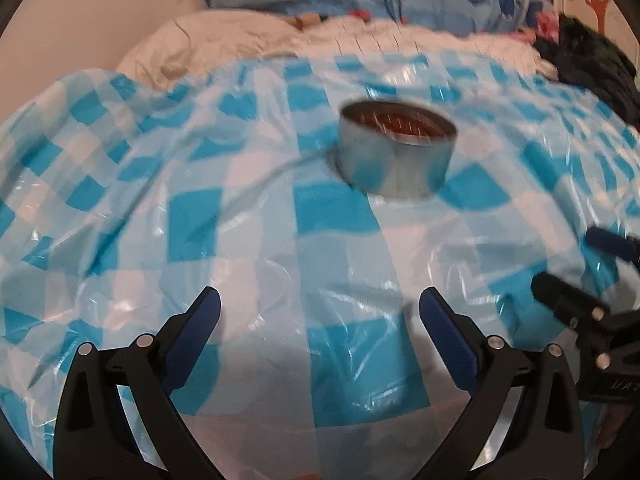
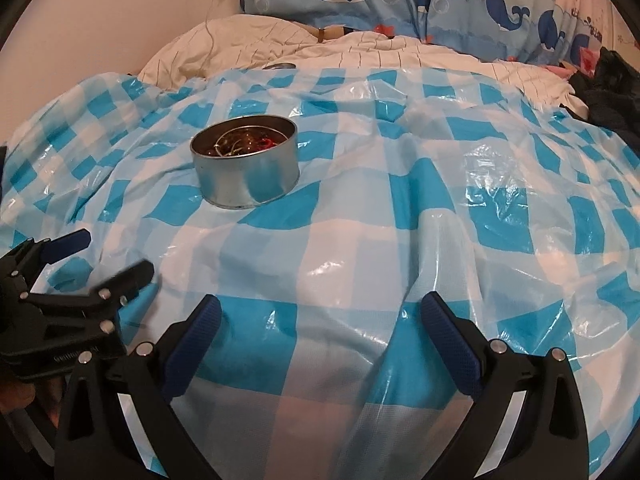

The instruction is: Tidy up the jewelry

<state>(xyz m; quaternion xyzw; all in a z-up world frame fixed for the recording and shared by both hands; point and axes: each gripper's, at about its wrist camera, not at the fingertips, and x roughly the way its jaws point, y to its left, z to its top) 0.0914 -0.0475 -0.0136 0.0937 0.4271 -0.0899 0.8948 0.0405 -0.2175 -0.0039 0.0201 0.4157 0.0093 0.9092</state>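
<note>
A round metal tin stands on the blue-and-white checked plastic sheet; a tangle of jewelry with gold and red pieces lies inside it. In the left wrist view the same tin is blurred, ahead and slightly right. My left gripper is open and holds nothing; it also shows at the left edge of the right wrist view as the left gripper. My right gripper is open and bare, well short of the tin; the right gripper appears at the right edge of the left wrist view.
The sheet covers a bed with a white quilt behind it. A whale-print pillow lies at the back, a dark garment at the far right. A wall rises at the left.
</note>
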